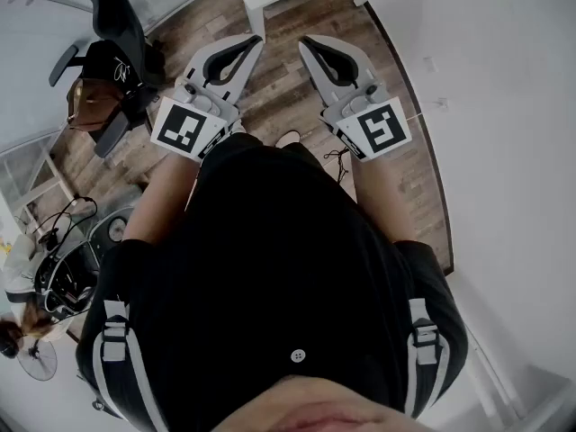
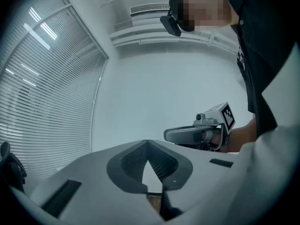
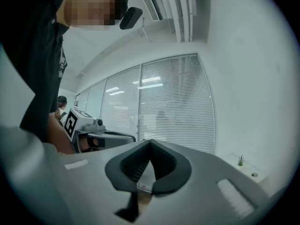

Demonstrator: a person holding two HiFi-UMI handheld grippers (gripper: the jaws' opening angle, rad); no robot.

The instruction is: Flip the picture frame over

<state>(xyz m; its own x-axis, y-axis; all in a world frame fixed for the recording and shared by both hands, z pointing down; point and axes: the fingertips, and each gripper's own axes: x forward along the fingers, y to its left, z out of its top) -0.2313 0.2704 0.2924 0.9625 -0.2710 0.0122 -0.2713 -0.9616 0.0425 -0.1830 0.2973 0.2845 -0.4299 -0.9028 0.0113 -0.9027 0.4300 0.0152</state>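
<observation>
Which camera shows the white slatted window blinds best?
The right gripper view: the white slatted window blinds face the camera, filling its middle. The left gripper view shows them slanting along its left edge. The head view looks down and shows none.

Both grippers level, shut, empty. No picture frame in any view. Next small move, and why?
Probably turn to bring the picture frame into view: the left gripper and right gripper point over wood floor, both shut, nothing held.
</observation>
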